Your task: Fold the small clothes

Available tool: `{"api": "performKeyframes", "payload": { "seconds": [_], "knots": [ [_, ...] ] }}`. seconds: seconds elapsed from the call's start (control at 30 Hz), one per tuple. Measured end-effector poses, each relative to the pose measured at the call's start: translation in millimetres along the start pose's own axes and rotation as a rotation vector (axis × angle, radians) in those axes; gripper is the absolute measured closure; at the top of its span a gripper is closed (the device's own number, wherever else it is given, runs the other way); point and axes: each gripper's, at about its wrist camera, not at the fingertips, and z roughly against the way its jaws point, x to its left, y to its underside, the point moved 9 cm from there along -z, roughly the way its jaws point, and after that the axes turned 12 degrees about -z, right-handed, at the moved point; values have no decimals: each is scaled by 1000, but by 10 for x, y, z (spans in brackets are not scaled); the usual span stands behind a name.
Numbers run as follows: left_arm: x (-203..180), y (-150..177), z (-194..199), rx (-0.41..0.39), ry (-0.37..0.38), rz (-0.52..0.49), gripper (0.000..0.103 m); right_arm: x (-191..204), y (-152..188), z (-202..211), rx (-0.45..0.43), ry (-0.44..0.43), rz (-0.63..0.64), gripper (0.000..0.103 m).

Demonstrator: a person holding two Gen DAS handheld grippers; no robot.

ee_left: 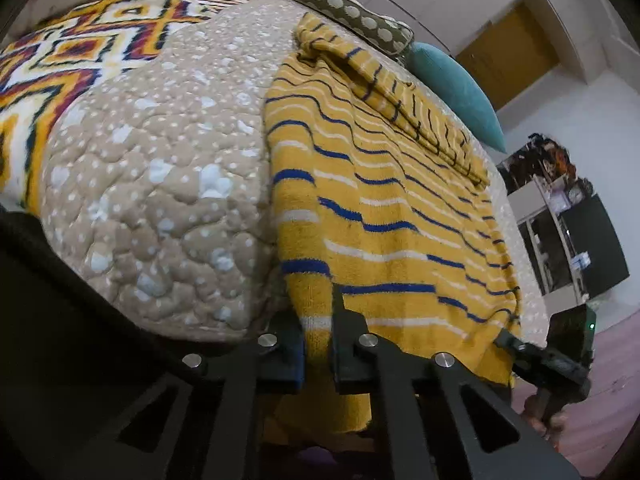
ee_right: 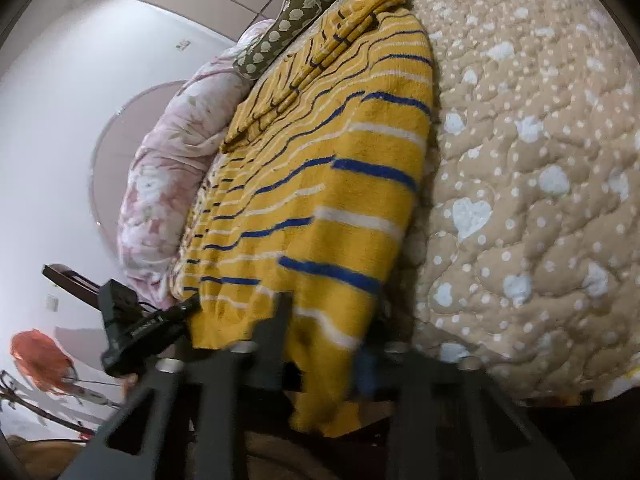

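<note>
A yellow sweater with blue and white stripes lies flat on the bed, one sleeve folded across its far part. Its hem hangs over the bed's near edge. My left gripper is shut on the hem near the sweater's left corner, with yellow knit pinched between its fingers. In the right wrist view the sweater runs away from me, and my right gripper pinches the hem at the other corner; that view is a little blurred. Each gripper shows in the other's view: the right gripper, the left gripper.
The bed carries a beige quilt with white hearts and a bright patterned blanket. An olive dotted pillow, a teal pillow and a pink floral duvet lie beyond the sweater. Cluttered shelves stand to the side.
</note>
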Motion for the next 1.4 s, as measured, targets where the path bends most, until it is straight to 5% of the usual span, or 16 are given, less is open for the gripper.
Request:
{"api": "performKeyframes", "payload": {
  "seconds": [0.27,0.53,0.8,1.03,1.23,1.4],
  "knots": [
    [-217,-23,470,-78,-17,-73,95,349,139,341,-12,-7,153,94],
    [-221,-320,428,-88,-72,-134,95,364,12,282,3,-38,144,94],
    [-351,-1444,236,-185,-108,-151,95,1007,-1083,373,-179,-52,238,94],
    [-227,-2689,-517,-138,-206,-145,95,1337,-2150,-78,-252,41,229,94],
    [59,-3010,-1032,-51,-200,-55,94,1112,-2718,-537,-229,143,168,94],
    [129,-3135,-1113,-41,-104,24,90,904,-3079,-721,-229,119,27,83]
  ]
}}
